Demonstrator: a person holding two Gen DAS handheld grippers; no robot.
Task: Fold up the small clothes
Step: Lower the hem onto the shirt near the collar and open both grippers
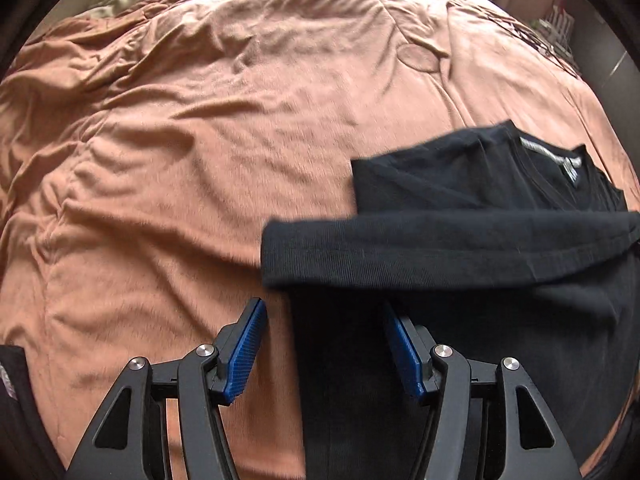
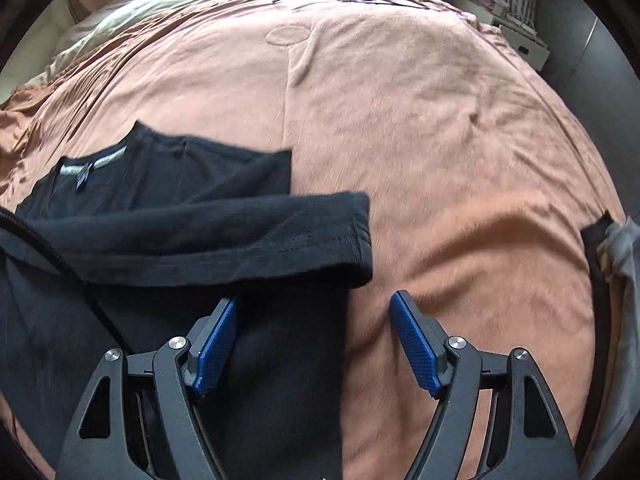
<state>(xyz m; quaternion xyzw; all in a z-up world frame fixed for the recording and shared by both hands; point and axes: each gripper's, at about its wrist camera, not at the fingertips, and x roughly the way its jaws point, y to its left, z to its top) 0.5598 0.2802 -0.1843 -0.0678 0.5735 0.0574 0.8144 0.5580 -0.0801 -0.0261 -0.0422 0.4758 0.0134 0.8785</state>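
Wide bed (image 2: 420, 120) under a rumpled salmon-pink blanket (image 1: 200, 140), pale sheet (image 2: 120, 20) at the far end. Daylight from beyond the headboard. White bedside unit (image 2: 520, 36) at far right, against a dark wall.

A bed under a rumpled salmon blanket (image 1: 200, 140) carries a partly folded black garment (image 2: 168, 216) lying on it.

Black shirt (image 1: 480, 248) — partly folded, hem doubled over — on bed.
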